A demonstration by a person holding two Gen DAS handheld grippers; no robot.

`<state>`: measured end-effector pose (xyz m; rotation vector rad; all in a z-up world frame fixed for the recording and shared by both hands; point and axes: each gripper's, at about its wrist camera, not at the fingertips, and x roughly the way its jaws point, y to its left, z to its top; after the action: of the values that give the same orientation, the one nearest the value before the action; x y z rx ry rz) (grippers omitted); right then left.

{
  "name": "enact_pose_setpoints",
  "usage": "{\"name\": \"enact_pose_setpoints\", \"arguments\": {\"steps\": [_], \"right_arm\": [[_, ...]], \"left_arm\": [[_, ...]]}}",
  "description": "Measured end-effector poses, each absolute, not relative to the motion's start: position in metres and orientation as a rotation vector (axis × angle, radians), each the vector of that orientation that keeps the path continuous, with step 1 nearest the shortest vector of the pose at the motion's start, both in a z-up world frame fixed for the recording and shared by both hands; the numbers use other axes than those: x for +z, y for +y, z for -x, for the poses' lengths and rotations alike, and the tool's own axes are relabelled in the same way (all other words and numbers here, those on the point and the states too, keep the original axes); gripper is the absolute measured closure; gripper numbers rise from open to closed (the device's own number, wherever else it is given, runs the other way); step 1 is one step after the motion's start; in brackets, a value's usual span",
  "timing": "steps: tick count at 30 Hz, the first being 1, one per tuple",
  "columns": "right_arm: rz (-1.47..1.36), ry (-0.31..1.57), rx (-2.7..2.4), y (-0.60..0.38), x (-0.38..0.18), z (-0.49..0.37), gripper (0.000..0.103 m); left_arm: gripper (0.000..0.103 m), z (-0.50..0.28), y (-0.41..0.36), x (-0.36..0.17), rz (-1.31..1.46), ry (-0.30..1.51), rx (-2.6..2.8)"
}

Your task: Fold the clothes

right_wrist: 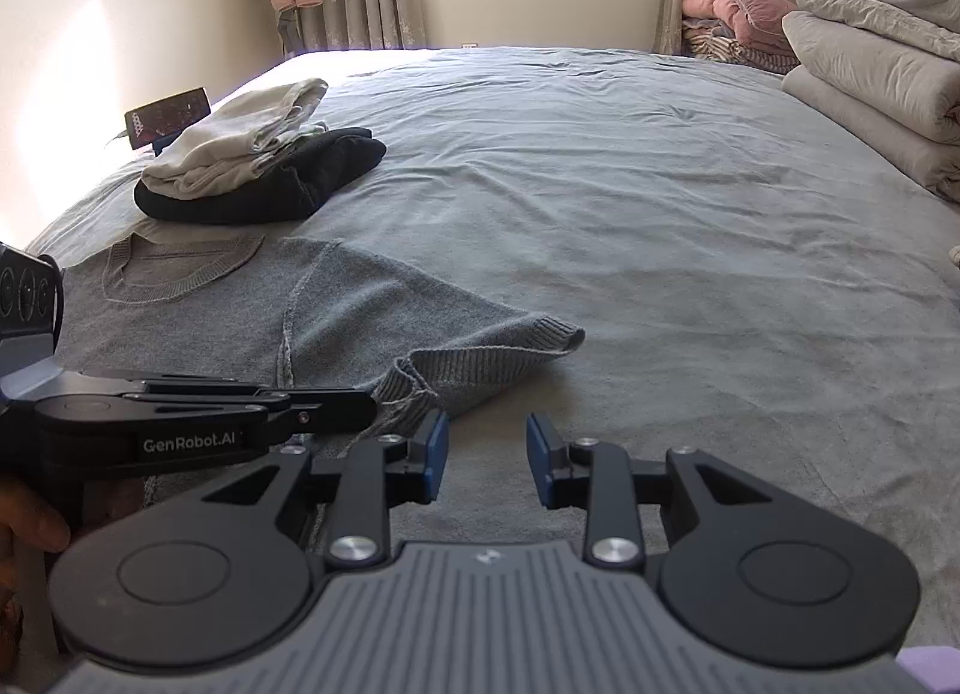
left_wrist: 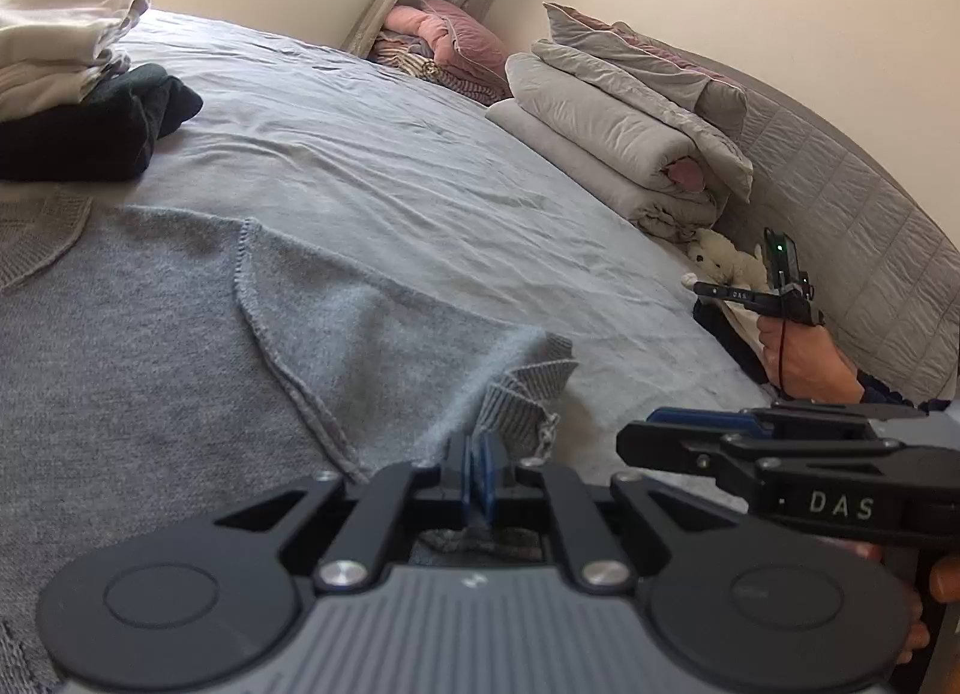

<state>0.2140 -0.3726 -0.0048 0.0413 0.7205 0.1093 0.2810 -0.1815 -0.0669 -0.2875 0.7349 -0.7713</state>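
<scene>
Hand-held gripper on our left point(left_wrist: 478, 472) is pinching the grey sweater point(left_wrist: 180, 334); right one point(right_wrist: 487, 466) is gaping; two clothes are sitting folded point(right_wrist: 258, 166).

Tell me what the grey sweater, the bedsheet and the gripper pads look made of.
Sweater: knitted yarn, probably wool or a blend; ribbed cuff and collar, fuzzy matte surface.
Bedsheet: thin woven cloth, likely cotton; fine creases, matte.
Pads: blue, smooth, likely rubber or plastic.
</scene>
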Motion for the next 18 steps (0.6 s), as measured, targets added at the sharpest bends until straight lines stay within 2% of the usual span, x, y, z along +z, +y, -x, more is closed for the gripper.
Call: {"name": "enact_pose_setpoints", "arguments": {"steps": [15, 17, 18], "right_arm": [[-0.243, 0.681, 0.226, -0.370, -0.030, -0.234, 0.070], [-0.247, 0.682, 0.229, -0.369, -0.030, -0.235, 0.076], [-0.236, 0.686, 0.225, -0.368, -0.030, -0.235, 0.092]], "left_arm": [[0.099, -0.281, -0.183, -0.069, 0.293, 0.745, -0.763], [0.099, -0.282, -0.183, -0.069, 0.298, 0.747, -0.766], [0.099, -0.282, -0.182, -0.069, 0.302, 0.747, -0.769]]}}
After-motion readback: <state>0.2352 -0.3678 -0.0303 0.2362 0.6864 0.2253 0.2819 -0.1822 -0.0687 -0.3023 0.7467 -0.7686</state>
